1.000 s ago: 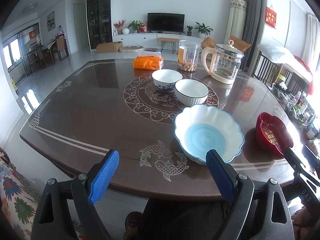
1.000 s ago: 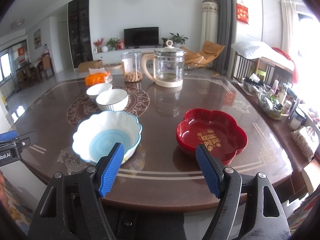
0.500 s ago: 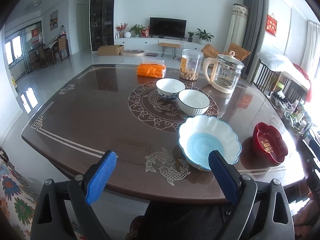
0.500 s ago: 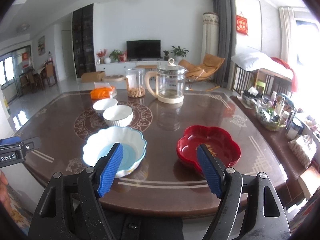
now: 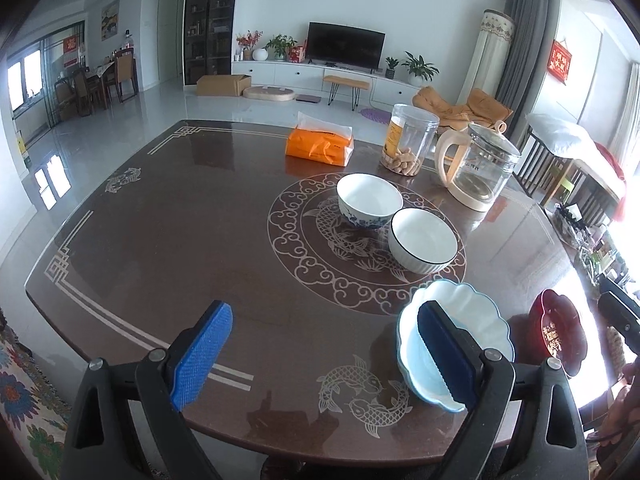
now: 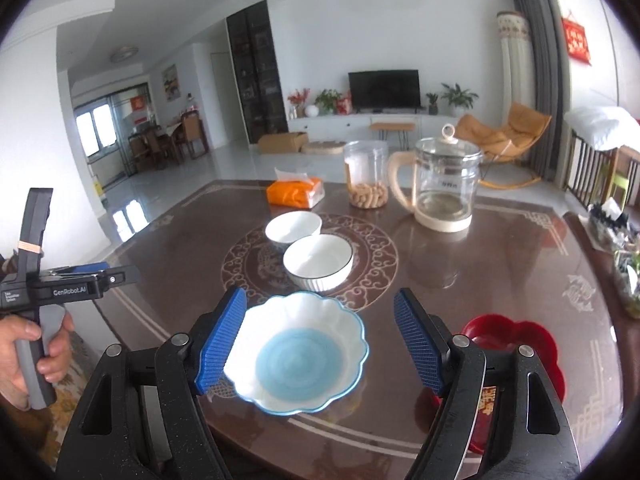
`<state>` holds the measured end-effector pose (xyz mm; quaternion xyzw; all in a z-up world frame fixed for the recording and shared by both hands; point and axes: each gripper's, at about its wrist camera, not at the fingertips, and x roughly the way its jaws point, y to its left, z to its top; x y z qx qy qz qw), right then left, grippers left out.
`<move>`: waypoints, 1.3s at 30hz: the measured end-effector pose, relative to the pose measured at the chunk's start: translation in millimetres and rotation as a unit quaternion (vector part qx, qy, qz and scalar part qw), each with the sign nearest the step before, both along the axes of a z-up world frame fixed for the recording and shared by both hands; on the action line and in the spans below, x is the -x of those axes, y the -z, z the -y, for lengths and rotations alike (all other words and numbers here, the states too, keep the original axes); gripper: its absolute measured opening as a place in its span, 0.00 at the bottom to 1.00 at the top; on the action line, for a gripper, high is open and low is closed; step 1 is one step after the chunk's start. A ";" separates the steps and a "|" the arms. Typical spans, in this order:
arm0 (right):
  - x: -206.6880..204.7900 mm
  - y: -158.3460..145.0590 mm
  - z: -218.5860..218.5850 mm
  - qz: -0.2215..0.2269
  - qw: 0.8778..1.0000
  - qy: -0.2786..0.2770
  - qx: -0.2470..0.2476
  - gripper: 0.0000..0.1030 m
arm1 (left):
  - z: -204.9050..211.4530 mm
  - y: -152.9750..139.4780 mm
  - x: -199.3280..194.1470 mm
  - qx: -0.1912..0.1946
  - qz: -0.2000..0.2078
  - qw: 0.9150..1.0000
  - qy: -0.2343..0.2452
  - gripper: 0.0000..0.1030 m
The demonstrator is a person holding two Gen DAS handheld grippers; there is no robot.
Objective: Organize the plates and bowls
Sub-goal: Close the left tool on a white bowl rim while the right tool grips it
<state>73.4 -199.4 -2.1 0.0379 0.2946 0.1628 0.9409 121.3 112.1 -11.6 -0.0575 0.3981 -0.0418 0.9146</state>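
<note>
- The right gripper (image 6: 320, 344) hangs above the near edge of the dark inlaid table (image 6: 500, 248), its blue pads spread wide and holding nothing; the scalloped blue-and-white bowl (image 6: 304, 352) lies on the table between them.
- The left gripper (image 5: 324, 356) is also spread wide and empty, over the near edge of the table (image 5: 180, 240); its right-hand pad (image 5: 444, 356) covers part of the scalloped bowl (image 5: 476, 320).
- From the right wrist view the left gripper (image 6: 100, 276) shows at the far left, held in a hand (image 6: 36, 344), apart from the dishes.
- A red flower-shaped plate (image 6: 520, 340) sits just beside the scalloped bowl, partly hidden behind the right gripper's finger.
- Two round bowls stand on the centre medallion, close together: a ribbed white bowl with a dark rim (image 6: 318, 262) nearer, a blue-patterned white bowl (image 5: 369, 200) behind it.
- Farther back stand an orange tissue pack (image 6: 295, 192), a clear jar of biscuits (image 6: 366, 180) and a glass kettle (image 6: 442, 184).
- Small clutter (image 6: 616, 232) lines the table's right edge.
</note>
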 end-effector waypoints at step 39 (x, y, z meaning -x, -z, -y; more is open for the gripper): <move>-364.5 129.8 -104.0 -0.335 0.942 -0.029 0.008 0.36 | 36.4 128.0 -301.4 0.089 -0.199 0.976 -0.005 0.47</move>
